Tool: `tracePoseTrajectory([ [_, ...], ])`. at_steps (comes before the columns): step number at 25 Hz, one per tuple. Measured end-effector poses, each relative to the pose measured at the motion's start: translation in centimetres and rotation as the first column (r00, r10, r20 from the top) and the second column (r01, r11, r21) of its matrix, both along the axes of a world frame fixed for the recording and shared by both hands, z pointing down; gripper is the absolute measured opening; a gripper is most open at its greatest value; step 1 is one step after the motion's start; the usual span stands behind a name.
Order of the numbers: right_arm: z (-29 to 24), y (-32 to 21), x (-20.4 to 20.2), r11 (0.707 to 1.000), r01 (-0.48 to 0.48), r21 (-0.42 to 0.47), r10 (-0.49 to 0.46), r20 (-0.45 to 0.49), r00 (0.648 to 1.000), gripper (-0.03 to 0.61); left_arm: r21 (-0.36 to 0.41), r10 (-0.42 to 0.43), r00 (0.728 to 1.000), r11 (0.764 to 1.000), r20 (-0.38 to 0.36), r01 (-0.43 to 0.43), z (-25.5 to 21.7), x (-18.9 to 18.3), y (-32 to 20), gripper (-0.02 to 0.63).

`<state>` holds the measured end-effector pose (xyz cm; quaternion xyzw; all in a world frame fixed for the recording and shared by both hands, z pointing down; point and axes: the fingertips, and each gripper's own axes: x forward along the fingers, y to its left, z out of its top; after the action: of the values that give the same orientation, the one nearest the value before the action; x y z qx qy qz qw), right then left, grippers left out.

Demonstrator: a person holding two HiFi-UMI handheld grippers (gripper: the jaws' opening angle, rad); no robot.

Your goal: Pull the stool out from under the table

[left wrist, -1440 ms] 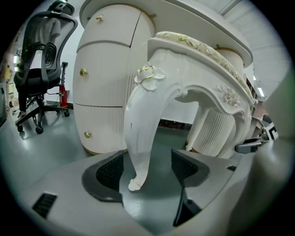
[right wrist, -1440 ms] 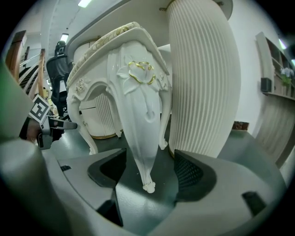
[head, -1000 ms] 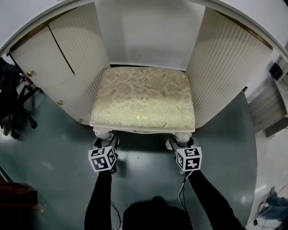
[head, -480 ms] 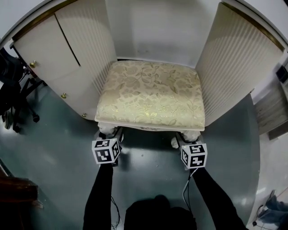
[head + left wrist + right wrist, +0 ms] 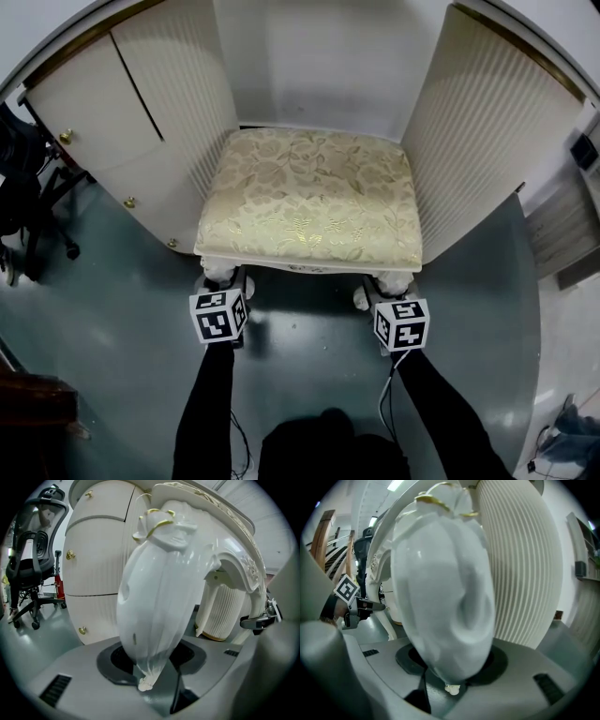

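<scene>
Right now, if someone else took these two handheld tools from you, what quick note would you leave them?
Left gripper: jaws have just been closing and now clamp the left front leg.
Right gripper: the same, jaws just closed onto the right front leg.
The stool sits in the recess of the table, front edge toward you.
Done: both front legs gripped.
Left: pull the stool straight back onto the open floor, then let go.
</scene>
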<state>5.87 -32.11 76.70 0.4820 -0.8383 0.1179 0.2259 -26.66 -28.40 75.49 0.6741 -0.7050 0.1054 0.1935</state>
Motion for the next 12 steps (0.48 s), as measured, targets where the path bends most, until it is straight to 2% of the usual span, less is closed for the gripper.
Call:
tracePoseTrajectory([
  [12,0.03,0.16,-0.07,1.0,-0.012,-0.015,0.013,0.018,1.0,0.175,-0.014,0.001,1.0,1.0,-0.001,-0.001,0.03,-0.05,0.02,0.198],
])
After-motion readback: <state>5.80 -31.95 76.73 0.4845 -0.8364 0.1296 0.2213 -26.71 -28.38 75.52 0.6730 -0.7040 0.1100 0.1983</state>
